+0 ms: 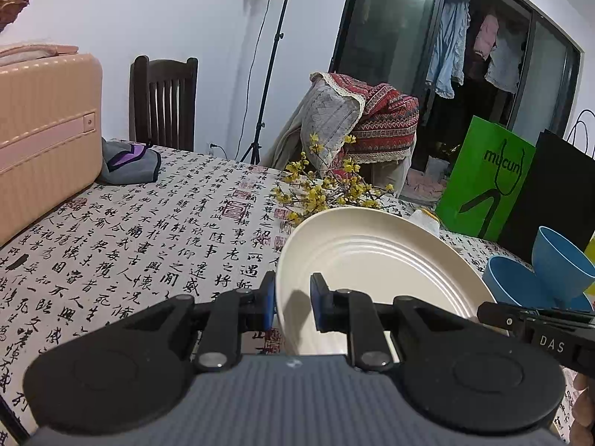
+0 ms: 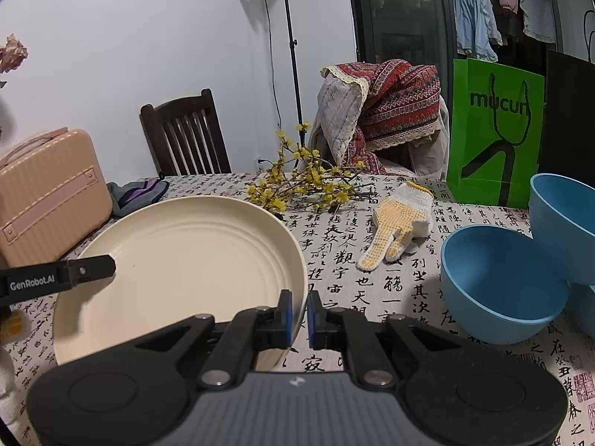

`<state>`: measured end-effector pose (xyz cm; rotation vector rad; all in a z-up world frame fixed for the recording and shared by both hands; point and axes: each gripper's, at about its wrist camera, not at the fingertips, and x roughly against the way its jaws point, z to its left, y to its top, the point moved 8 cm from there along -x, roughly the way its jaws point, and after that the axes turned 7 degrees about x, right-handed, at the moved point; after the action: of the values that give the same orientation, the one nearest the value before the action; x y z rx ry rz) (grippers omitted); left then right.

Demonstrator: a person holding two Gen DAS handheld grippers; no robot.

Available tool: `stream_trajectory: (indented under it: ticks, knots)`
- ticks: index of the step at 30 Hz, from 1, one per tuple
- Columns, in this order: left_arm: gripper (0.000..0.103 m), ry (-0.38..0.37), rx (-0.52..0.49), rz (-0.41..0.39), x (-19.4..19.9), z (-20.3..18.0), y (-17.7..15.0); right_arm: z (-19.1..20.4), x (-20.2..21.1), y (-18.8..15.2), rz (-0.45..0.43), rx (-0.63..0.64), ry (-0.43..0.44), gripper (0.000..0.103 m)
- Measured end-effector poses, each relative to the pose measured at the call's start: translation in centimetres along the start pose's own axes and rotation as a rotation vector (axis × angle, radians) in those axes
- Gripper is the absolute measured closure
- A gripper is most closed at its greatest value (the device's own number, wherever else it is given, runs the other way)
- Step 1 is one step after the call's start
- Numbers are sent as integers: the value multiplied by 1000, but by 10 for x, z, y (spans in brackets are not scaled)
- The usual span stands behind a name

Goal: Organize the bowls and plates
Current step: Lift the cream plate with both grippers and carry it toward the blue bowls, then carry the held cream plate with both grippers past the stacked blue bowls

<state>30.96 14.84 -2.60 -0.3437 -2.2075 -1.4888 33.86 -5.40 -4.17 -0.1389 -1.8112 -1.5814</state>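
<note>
- Plate (image 1: 375, 260) first: it is cream, ridged in rings, and it sits between your two grippers, tilted and seemingly lifted off the calligraphy tablecloth (image 1: 148, 230), with each tool on an opposite edge.
- Your left gripper (image 1: 293, 299) straddles the plate's left rim. One blue pad is outside the rim and one inside, with a visible gap around the edge, so you cannot tell from this view whether the pads truly pinch it or only bracket it.
- Your right gripper (image 2: 299, 314) is clenched on the plate's right rim; the jaws stand nearly together with the thin edge caught between the blue pads.
- Holding both sides makes sense: a wide, shallow plate gripped at one thin edge would twist and sag, so the second tool likely steadies it.
- Blue bowls (image 2: 502, 282) wait to your right. One rests on the cloth just beside the plate, a second leans on it from behind, and part of a third shows underneath.
- Judging by this layout, you are probably carrying the plate to its own spot, apart from the bowls, with the bowls not yet sorted.
- Watch the clutter near the path: a dotted work glove (image 2: 398, 223) lies between plate and bowls, yellow flower sprigs (image 2: 301, 182) spread behind it, and a pink case (image 2: 48, 200) stands at the far left.
- Keep both rims level, or the plate could slip.
</note>
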Motion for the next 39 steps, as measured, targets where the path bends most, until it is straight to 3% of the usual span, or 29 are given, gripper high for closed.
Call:
stream_trajectory:
  ticks: [39]
  knots:
    - [84, -23, -19, -10, 44, -17, -27, -6, 53, -22, -42, -16, -10, 95]
